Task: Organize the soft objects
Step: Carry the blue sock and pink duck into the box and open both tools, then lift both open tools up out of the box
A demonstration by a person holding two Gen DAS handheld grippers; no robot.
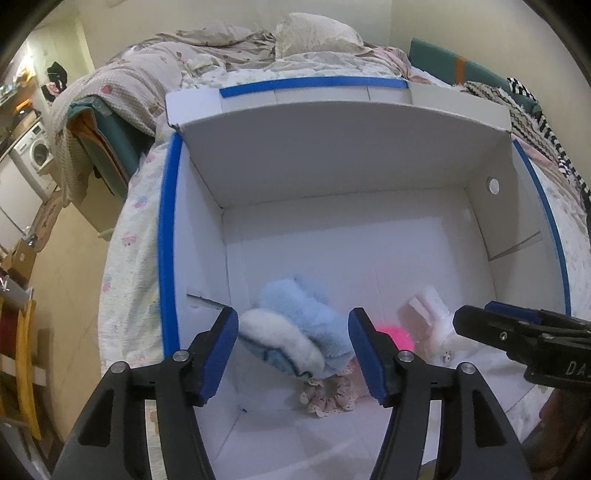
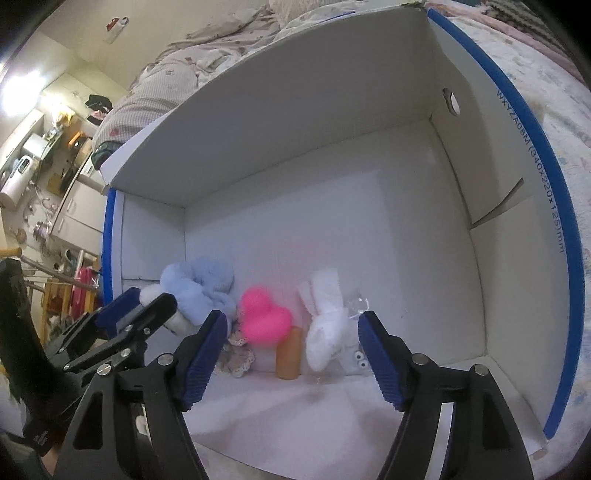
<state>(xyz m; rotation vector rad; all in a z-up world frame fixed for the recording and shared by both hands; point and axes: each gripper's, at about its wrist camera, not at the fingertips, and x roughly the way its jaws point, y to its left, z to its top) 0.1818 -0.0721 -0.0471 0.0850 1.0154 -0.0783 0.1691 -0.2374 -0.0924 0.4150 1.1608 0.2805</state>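
A white cardboard box (image 1: 332, 162) with blue-taped edges sits on the bed; it also shows in the right wrist view (image 2: 295, 110). In its near corner lie a fluffy blue and white plush (image 1: 295, 325) (image 2: 199, 288), a pink rubber duck (image 2: 264, 321) (image 1: 395, 334), a white bunny toy (image 2: 325, 332) (image 1: 436, 325), a tan cylinder (image 2: 288, 354) and a frilly scrunchie (image 1: 328, 398) (image 2: 236, 358). My left gripper (image 1: 293, 354) is open and empty above the plush. My right gripper (image 2: 293, 358) is open and empty above the duck and bunny. It also shows in the left wrist view (image 1: 480, 319).
The box rests on a floral bedsheet (image 1: 129, 258). Rumpled bedding and a pillow (image 1: 314, 33) lie behind it. A washing machine (image 1: 35, 151) and shelves stand at the far left. The far half of the box floor (image 2: 314, 221) is bare.
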